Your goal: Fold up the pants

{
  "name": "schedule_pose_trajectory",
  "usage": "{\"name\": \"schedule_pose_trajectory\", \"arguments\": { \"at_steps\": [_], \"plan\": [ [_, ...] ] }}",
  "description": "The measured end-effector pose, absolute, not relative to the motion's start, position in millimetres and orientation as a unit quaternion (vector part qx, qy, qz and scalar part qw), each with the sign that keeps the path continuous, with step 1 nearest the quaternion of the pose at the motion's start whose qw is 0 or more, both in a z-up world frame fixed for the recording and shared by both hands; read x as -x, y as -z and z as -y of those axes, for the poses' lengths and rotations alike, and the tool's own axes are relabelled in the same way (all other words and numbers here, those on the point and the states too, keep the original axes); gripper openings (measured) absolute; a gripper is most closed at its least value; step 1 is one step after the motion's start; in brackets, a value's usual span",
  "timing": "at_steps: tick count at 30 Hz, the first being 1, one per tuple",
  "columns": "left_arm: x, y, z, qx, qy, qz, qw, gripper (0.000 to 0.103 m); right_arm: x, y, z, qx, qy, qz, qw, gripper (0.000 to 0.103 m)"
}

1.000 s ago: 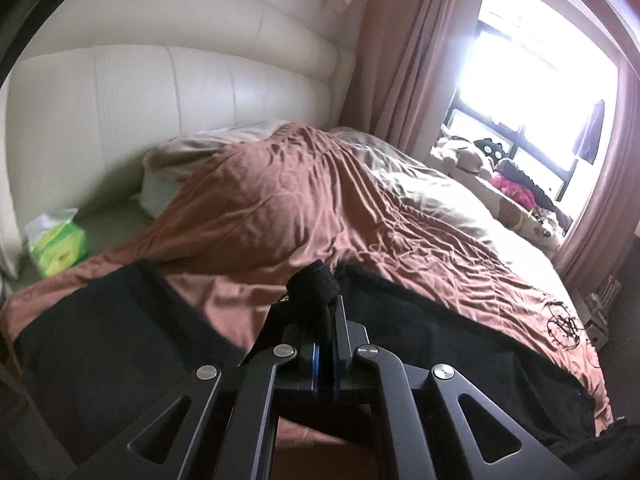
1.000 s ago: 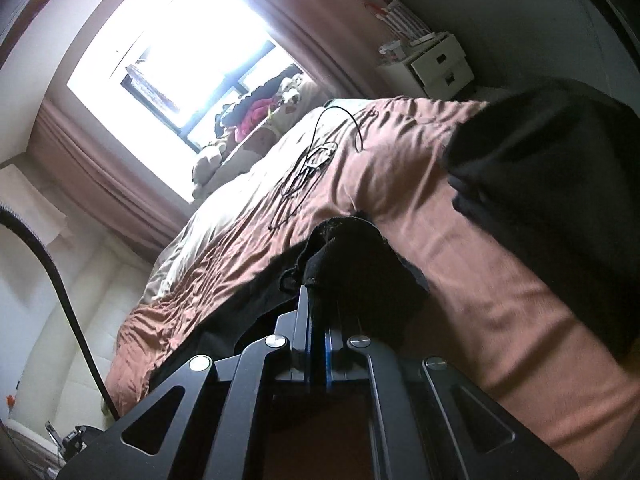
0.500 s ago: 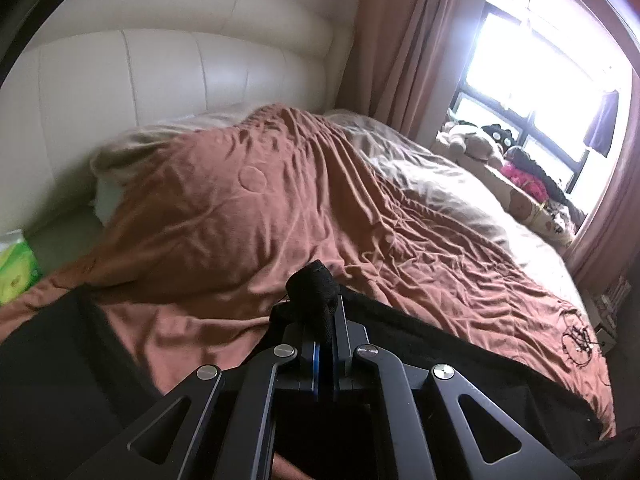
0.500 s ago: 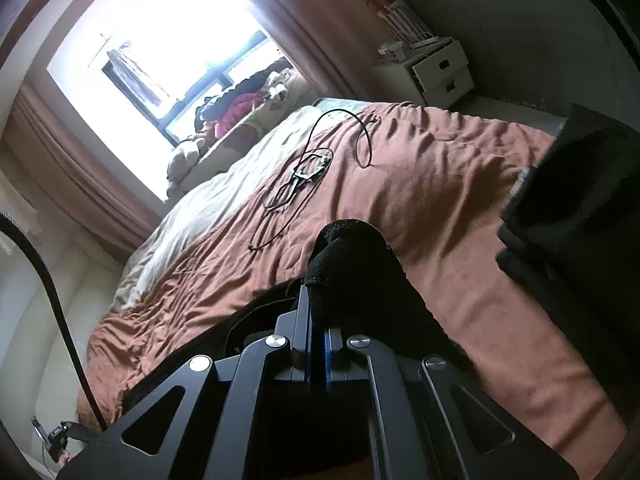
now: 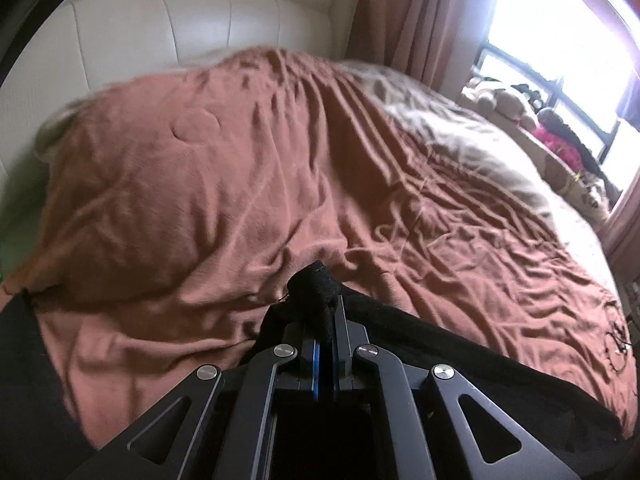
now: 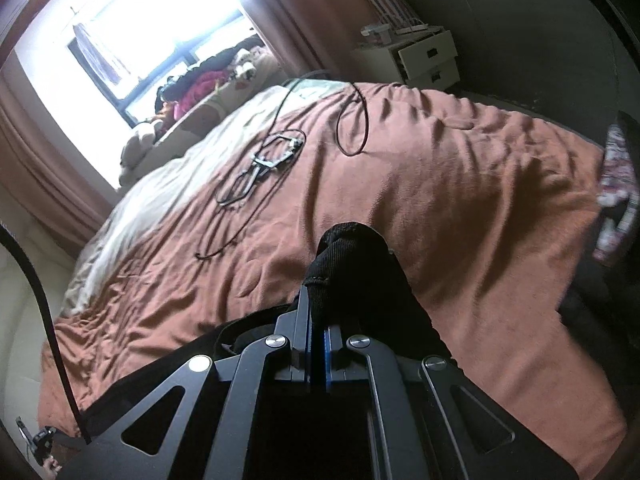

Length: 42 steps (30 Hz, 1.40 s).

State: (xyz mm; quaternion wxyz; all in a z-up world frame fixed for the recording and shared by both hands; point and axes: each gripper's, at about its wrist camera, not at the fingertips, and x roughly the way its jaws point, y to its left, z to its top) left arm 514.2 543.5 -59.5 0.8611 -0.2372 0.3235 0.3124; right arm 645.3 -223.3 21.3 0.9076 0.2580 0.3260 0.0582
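Note:
Black pants point(image 5: 460, 356) lie across the near part of a bed under a rust-brown blanket point(image 5: 248, 184). My left gripper point(image 5: 325, 312) is shut on a bunched edge of the pants, a dark knob of cloth sticking out past its tips. In the right wrist view the right gripper point(image 6: 318, 300) is shut on another bunch of the black pants point(image 6: 352, 264), which drapes down to the right of the fingers. A further black strip of the pants point(image 5: 28, 380) shows at the lower left of the left wrist view.
A cream padded headboard point(image 5: 168, 32) stands behind the bed. A black cable with a clip point(image 6: 272, 160) lies on the brown blanket point(image 6: 460, 184). Soft toys point(image 6: 224, 84) line the bright window sill. White drawers point(image 6: 424, 56) stand past the bed's far corner. A patterned cloth point(image 6: 616, 196) hangs at right.
Both grippers have travelled across the bed with the pants held. The left view has closed in on the blanket and the green tissue pack has left it. The dark pile has slid off the right view.

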Motion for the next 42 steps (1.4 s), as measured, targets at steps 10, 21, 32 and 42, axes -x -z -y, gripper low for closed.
{"name": "schedule_pose_trajectory", "arguments": {
  "at_steps": [10, 21, 32, 42],
  "plan": [
    [-561.0, 107.9, -560.0, 0.237, -0.33, -0.359, 0.841, 0.004, -706.7, -15.2, 176.9, -0.215, -0.033, -0.341, 0.914, 0.0],
    [-574.8, 125.3, -562.4, 0.248, -0.303, -0.379, 0.839, 0.044, -735.2, -2.5, 155.3, -0.179, -0.037, -0.358, 0.916, 0.011],
    [-521.9, 76.7, -536.9, 0.226, -0.29, -0.361, 0.857, 0.088, -674.3, -35.5, 195.2, -0.195, -0.097, -0.307, 0.927, 0.085],
    [-460.0, 54.9, -511.8, 0.218, -0.272, -0.364, 0.864, 0.088, -610.7, -34.3, 221.9, -0.186, -0.106, -0.319, 0.923, 0.085]
  ]
}}
